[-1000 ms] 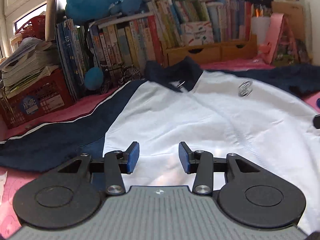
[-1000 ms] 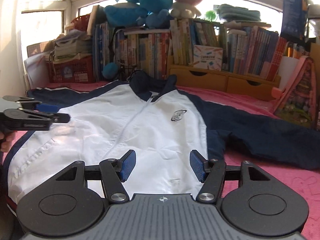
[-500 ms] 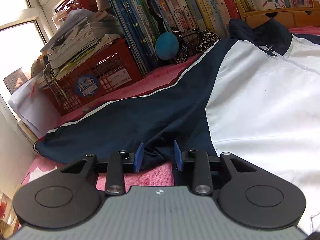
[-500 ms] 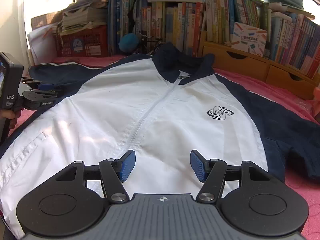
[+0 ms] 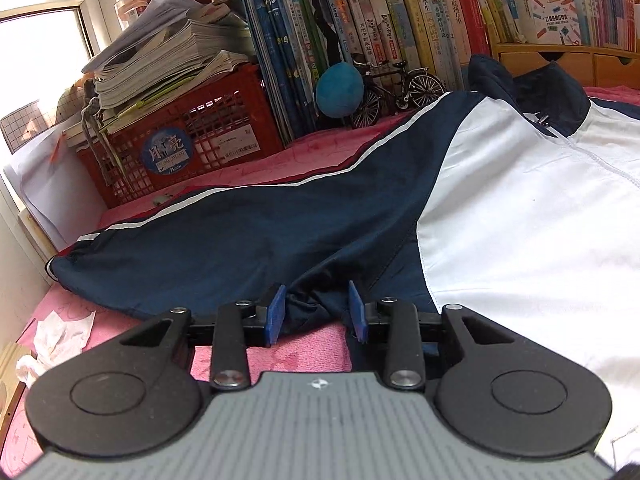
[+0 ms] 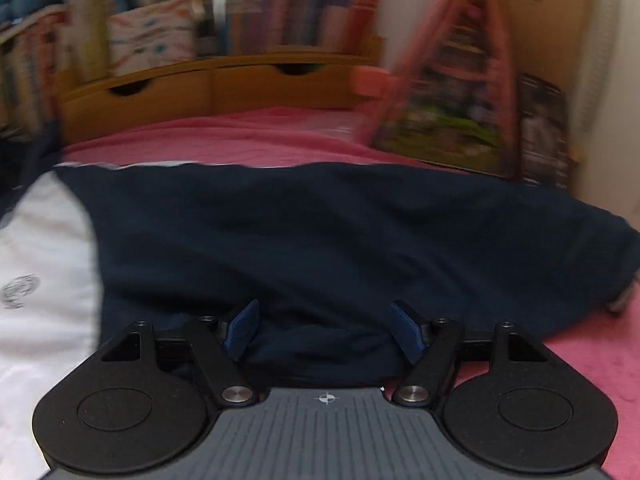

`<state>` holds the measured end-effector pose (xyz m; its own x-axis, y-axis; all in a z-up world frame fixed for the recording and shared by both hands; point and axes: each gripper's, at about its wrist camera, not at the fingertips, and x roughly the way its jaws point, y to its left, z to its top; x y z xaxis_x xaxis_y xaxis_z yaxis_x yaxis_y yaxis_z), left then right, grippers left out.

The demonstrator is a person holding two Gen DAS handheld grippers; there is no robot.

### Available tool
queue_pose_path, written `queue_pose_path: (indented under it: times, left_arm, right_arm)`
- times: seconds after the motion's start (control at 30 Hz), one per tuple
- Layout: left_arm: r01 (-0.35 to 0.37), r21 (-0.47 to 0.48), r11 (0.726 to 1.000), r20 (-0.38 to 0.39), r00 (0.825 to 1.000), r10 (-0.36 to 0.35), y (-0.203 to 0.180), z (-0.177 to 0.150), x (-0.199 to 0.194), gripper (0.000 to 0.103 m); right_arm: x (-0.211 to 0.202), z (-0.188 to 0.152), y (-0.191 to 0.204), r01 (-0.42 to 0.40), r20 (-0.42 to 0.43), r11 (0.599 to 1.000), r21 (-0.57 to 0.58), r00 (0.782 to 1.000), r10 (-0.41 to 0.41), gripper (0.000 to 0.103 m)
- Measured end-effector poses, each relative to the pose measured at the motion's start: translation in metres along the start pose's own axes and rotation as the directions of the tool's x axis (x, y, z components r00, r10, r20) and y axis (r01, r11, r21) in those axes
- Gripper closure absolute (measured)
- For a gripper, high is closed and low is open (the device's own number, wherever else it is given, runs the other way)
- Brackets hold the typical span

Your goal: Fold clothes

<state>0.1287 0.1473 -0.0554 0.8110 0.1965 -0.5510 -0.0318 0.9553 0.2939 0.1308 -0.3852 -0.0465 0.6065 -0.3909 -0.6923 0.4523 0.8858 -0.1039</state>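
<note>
Left wrist view shows the jacket spread flat on the pink cover, its navy left sleeve running long toward the far left. The left gripper sits at the near edge where sleeve meets body, jaws part-way apart with a bunch of navy cloth between them, not clearly pinched. On the other side, the right gripper hovers over the right sleeve, jaws opening, cloth under them but ungripped.
</note>
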Motion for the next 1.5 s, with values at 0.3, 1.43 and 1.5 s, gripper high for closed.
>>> queue_pose_path:
  times: [0.3,1.43,1.5]
  left_arm:
    - [0.181,0.012,0.983,0.187,0.966,-0.18,-0.007,0.061,-0.061,0.071]
    - [0.128,-0.104,0.986,0.002,0.992,-0.129,-0.048,0.154,0.188,0.067]
    - [0.175,-0.142,0.974,0.078,0.983,-0.165,-0.033,0.149,0.167,0.069]
  right_arm:
    - [-0.054,0.002,0.019,-0.202,0.034,0.974,-0.104,0.978,0.207,0.05]
    - [0.097,0.099,0.29,-0.456,0.035,0.86,-0.229,0.879,0.475,0.036]
    - [0.094,0.096,0.297,-0.415,0.05,0.869,-0.27,0.895,0.443,0.036]
